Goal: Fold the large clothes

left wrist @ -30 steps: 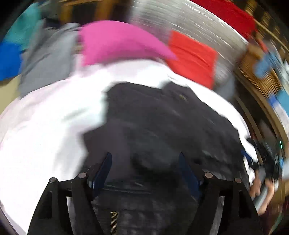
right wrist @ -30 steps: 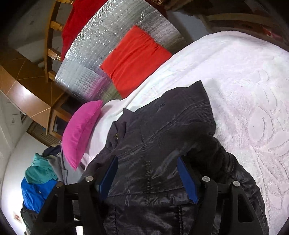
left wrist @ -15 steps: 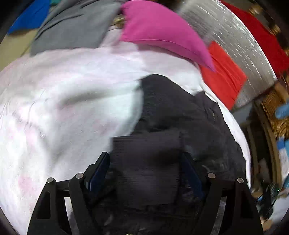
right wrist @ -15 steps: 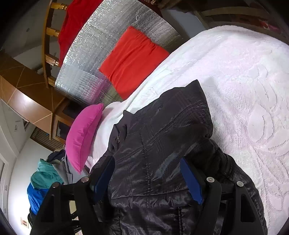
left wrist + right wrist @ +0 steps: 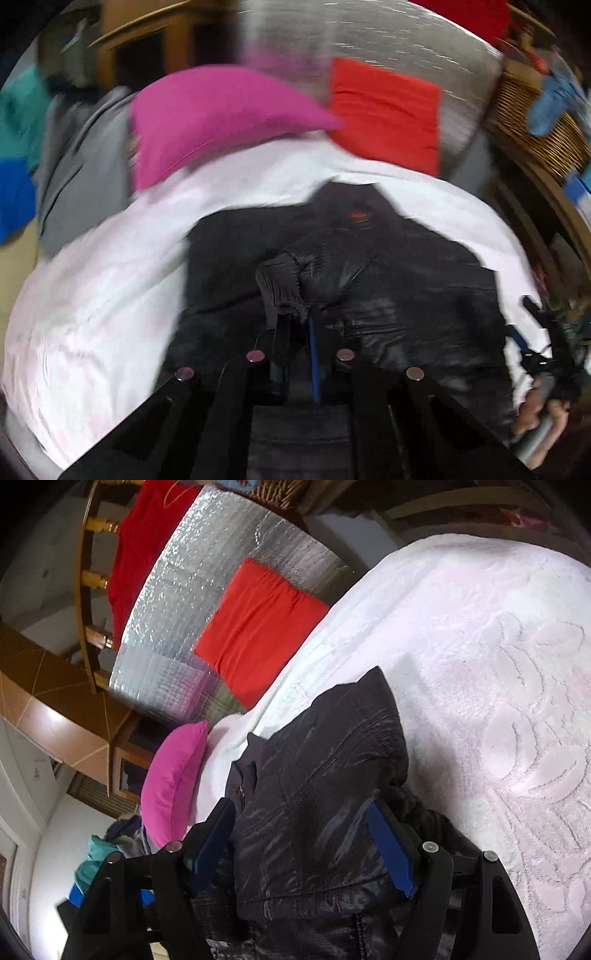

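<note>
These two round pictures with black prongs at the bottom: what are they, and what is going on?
No robot here: a person holds a hand-held gripper in each hand, each carrying a wide-angle camera looking along its jaws. One picture comes from the left gripper, whose jaws are closed on the ribbed cuff of a black jacket. The other comes from the right gripper, jaws open over the same jacket. It lies on a white bedspread, with a pink pillow and a red pillow behind.

A home bedroom is showing here: a white bedspread (image 5: pixel 480 646) is lying under pink (image 5: pixel 221 114) and red cushions (image 5: pixel 258 627) (clothes piling nearby)
</note>
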`<state>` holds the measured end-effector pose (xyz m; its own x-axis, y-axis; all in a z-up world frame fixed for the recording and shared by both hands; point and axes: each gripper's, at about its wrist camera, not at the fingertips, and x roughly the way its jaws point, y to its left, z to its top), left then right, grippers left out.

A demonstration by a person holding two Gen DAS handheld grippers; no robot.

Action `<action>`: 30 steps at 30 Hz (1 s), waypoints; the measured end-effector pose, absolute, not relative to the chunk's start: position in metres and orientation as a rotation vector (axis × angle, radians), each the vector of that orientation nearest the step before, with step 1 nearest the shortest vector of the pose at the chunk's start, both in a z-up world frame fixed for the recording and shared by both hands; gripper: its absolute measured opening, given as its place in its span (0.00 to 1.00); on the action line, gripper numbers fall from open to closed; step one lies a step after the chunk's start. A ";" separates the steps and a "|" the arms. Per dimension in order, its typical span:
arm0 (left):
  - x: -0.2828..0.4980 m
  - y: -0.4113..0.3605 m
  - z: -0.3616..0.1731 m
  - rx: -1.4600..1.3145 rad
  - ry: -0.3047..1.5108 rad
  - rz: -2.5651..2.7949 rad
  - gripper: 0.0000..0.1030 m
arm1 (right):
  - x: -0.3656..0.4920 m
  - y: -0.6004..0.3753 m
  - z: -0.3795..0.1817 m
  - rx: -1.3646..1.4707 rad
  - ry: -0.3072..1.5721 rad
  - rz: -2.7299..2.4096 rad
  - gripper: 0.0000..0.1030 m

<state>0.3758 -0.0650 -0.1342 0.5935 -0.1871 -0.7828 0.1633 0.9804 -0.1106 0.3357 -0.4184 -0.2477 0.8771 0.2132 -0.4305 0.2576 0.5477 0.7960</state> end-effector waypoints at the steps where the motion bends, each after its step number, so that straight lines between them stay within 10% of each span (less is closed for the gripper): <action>1: 0.379 -0.084 -0.125 -0.022 0.910 -0.254 0.09 | 0.333 -0.422 -0.246 1.013 0.508 -0.032 0.75; 9: 0.396 -0.200 -0.087 0.039 0.960 -0.574 0.14 | 0.323 -0.449 -0.246 1.072 0.476 -0.044 0.75; 13: 0.389 -0.167 -0.075 0.081 0.843 -0.486 0.67 | 0.324 -0.453 -0.249 1.101 0.481 0.002 0.76; 30: 0.415 0.014 -0.244 0.100 1.003 0.095 0.68 | 0.338 -0.425 -0.250 0.944 0.599 -0.004 0.80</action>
<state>0.4145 0.0144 -0.2438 0.5340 0.1257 -0.8361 -0.0340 0.9913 0.1273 0.3384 -0.4247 -0.2497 0.8386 0.2513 -0.4833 0.2576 0.5988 0.7583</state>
